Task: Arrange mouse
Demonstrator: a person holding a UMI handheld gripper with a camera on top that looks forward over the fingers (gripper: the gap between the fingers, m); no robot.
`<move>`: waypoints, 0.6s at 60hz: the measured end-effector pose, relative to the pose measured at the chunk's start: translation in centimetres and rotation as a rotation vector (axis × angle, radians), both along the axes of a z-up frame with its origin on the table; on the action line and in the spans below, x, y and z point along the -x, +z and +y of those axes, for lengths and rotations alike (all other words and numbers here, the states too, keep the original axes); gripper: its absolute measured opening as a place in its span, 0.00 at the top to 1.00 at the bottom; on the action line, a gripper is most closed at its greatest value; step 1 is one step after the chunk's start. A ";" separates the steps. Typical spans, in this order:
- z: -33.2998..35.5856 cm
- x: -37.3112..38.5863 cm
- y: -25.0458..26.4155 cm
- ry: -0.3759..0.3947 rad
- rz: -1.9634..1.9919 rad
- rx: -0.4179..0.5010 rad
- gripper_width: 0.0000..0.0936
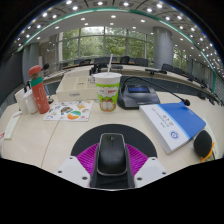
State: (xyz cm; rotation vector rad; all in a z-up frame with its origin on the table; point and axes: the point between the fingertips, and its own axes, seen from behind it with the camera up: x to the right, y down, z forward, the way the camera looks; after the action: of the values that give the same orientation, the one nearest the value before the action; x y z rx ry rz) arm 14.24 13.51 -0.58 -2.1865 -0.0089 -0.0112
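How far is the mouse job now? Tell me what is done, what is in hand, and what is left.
Done: the gripper has the black mouse between its fingers, and the purple pads seem to press on both its sides. In hand: the mouse is held just above or on the round black mouse pad; I cannot tell which. Left: releasing it. The paper cup and blue book lie beyond.

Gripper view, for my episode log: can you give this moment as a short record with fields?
setting: large room with desks
held item: black mouse, between the purple pads
gripper: shut on the mouse
surface: white table
beyond fingers: green-and-white cup
beside cup: red bottle, black tablet
other side: blue-and-white book
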 end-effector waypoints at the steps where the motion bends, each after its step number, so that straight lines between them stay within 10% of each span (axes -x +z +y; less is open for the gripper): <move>1: -0.1 0.0 -0.1 0.000 0.000 0.002 0.51; 5: -0.3 -0.2 -0.1 -0.010 0.003 0.019 0.39; 9: -0.8 -0.7 0.7 -0.029 -0.011 0.019 0.07; 36: -15.2 2.8 17.2 -0.114 -0.041 -0.064 0.09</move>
State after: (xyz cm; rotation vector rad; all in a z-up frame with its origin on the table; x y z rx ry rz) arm 11.48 -1.64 16.67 -2.1199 0.0913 -0.1192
